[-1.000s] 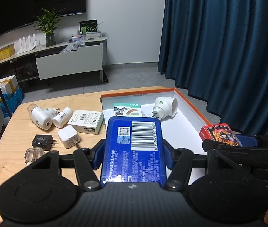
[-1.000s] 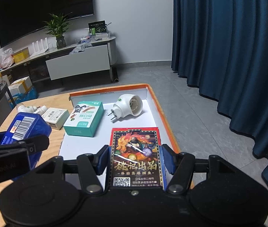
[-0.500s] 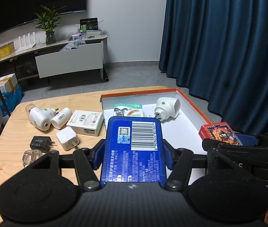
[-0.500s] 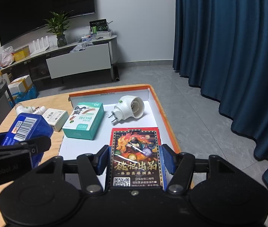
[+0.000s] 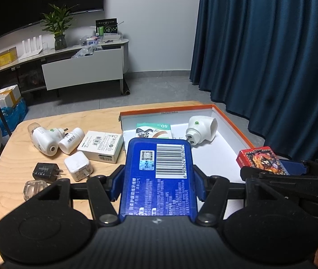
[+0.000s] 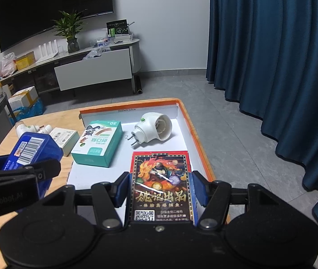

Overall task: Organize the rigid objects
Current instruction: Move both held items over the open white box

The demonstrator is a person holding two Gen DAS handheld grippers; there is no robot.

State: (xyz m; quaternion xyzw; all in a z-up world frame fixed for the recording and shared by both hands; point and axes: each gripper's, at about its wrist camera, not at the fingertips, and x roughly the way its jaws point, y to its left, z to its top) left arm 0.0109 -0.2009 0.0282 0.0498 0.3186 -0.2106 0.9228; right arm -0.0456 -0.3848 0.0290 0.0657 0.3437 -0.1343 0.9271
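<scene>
While a teal cardboard carton and a white plastic plug-in device already lie in the orange-rimmed white tray, six or so small items — chargers, a white box — are left on the wooden table. The blue barcoded box is pinched by the left gripper beside the tray's left edge, and the red illustrated card box is clamped by the right gripper over the tray — both angled downward.

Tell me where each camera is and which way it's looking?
Left wrist: sits on the left gripper, looking forward and down over the wooden table; its jaws clamp a blue box.
Right wrist: sits on the right gripper, looking forward and down into the orange-rimmed tray; its jaws clamp a red card box.
Shared: tray, white plug-in heater, teal box.
</scene>
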